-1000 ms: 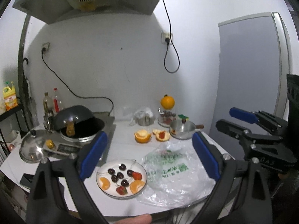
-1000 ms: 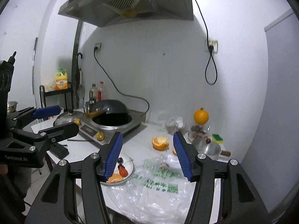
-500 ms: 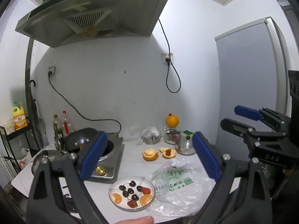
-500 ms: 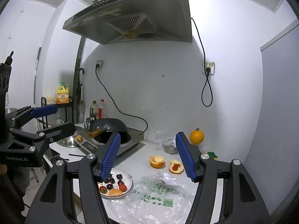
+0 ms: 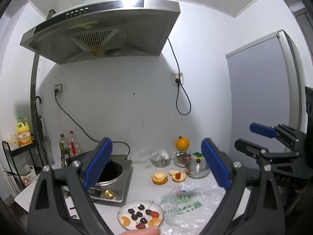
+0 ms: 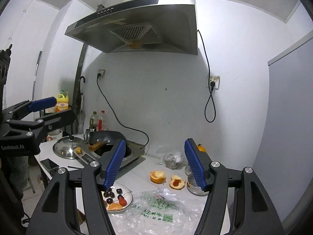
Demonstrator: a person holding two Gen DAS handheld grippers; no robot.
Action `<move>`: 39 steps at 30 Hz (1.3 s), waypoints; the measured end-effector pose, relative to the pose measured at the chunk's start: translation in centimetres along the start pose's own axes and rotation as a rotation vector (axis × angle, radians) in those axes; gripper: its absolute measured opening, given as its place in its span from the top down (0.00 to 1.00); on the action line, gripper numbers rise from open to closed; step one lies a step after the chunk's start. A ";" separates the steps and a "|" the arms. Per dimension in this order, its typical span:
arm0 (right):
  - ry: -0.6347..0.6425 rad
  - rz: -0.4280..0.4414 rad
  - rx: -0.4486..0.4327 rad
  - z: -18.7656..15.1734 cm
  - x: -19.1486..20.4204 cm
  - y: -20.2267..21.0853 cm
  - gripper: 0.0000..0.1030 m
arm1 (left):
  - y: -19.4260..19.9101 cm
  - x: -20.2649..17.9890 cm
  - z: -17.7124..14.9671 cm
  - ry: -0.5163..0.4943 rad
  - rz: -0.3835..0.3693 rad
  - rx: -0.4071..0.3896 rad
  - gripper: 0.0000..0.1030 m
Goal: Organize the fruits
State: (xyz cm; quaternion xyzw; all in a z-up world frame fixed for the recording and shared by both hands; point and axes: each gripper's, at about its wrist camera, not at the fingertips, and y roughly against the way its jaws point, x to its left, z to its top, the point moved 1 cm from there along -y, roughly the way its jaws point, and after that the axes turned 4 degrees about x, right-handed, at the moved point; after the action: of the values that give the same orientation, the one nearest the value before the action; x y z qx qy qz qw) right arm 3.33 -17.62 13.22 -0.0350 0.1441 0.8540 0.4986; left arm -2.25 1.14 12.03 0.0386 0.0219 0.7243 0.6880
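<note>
A white plate (image 5: 160,213) of dark cherries (image 5: 139,214), strawberries (image 5: 154,213) and orange segments (image 5: 125,220) sat at the near edge of the counter (image 5: 140,178), just left of a crumpled clear plastic bag (image 5: 187,203), with opened orange peels (image 5: 159,177) farther back and a whole orange (image 5: 182,143) near the far wall. The left gripper (image 5: 156,164) hung above the counter with its jaws wide apart and nothing between them. The right gripper (image 6: 154,164) had just been opening, its jaws apart and empty too.

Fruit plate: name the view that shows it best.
Left wrist view: the fruit plate sits between the fingers, nearly whole, only a fingertip crossing its near rim. In the right wrist view, the gripper's blue finger hides its left part.
</note>
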 end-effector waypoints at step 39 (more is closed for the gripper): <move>-0.017 -0.018 0.009 0.7 -0.7 -0.9 0.27 | -2.2 1.2 -0.2 0.034 0.052 0.038 0.09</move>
State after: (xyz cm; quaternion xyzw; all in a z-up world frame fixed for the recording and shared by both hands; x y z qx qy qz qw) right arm 4.47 -17.58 13.86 -0.0271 0.1434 0.8491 0.5077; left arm -0.09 2.42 11.70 0.0399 0.0461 0.7420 0.6676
